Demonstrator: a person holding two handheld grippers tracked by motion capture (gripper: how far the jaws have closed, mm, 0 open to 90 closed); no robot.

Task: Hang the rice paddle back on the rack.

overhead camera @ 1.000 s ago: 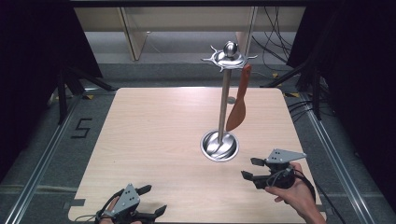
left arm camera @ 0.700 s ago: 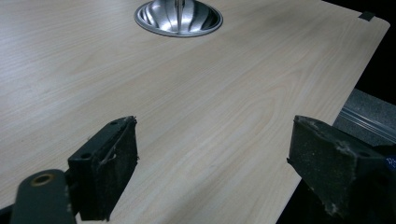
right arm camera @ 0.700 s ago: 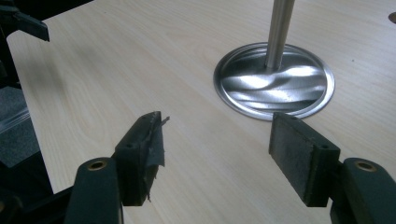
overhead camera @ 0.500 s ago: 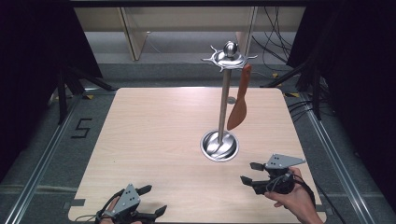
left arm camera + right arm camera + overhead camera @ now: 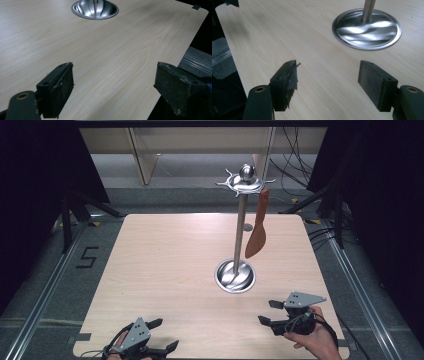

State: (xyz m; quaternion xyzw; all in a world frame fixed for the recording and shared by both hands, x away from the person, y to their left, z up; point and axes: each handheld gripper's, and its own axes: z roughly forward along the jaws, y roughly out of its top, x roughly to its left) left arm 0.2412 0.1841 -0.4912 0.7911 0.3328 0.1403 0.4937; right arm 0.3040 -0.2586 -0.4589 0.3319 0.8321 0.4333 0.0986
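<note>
At the near left corner of the wooden table, the left gripper sits low over the edge with its jaws spread wide; in the left gripper view its two black pads stand well apart with only bare wood grain between them, gripping and touching nothing, and the round base of the stand shows far off at the top of that view. Toward the middle of the table stands the metal utensil stand, its shiny dished base resting on the wood, its pole upright and a ring of hooks at the top. An orange-brown spatula hangs blade down from one hook, just right of the pole and clear of the table. At the near right, a hand holds the right gripper level over the table, pointing left, near the base but apart from it. Its jaws have just been opening and now stand wide, with nothing between them; the right gripper view shows both pads over bare wood, the stand's base ahead of them.
</note>
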